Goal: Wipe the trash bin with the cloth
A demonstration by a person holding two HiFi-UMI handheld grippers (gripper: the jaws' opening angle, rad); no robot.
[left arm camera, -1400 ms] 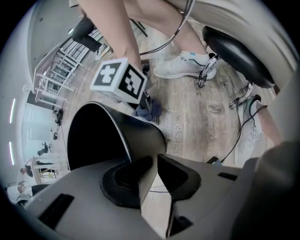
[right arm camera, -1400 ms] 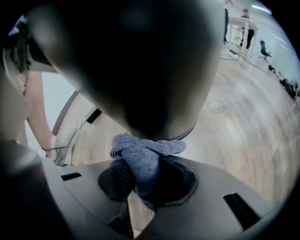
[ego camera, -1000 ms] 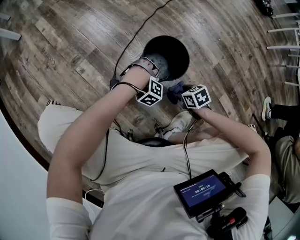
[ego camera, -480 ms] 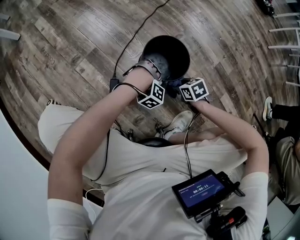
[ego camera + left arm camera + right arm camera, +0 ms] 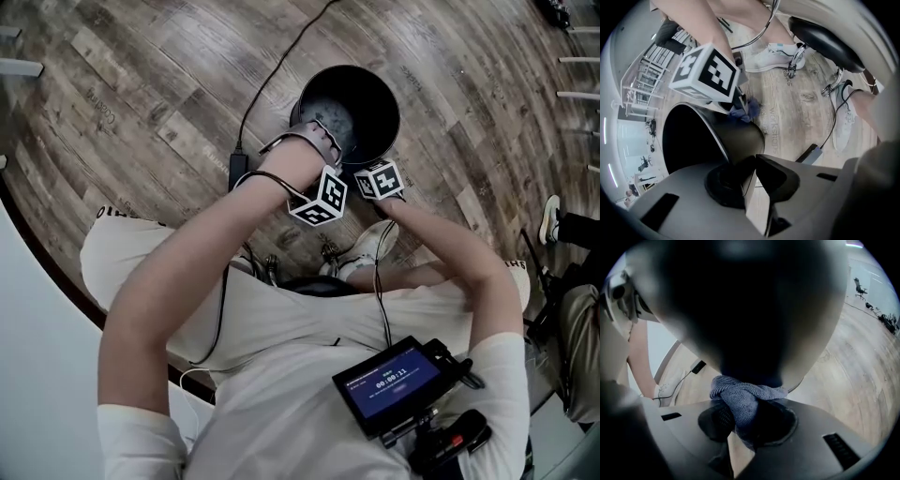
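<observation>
Left tool has just been closing, and its jaws pinch the near rim of the trash bin; the bin sits on the wooden floor by the person's feet; right tool clamped tight on the blue cloth; cloth up against the bin's dark outer wall.

The black, round trash bin stands mouth up on the wood floor, at twelve o'clock in the head view. The bunched blue-grey cloth, clamped in the right tool, presses the bin's outer wall at six o'clock
</observation>
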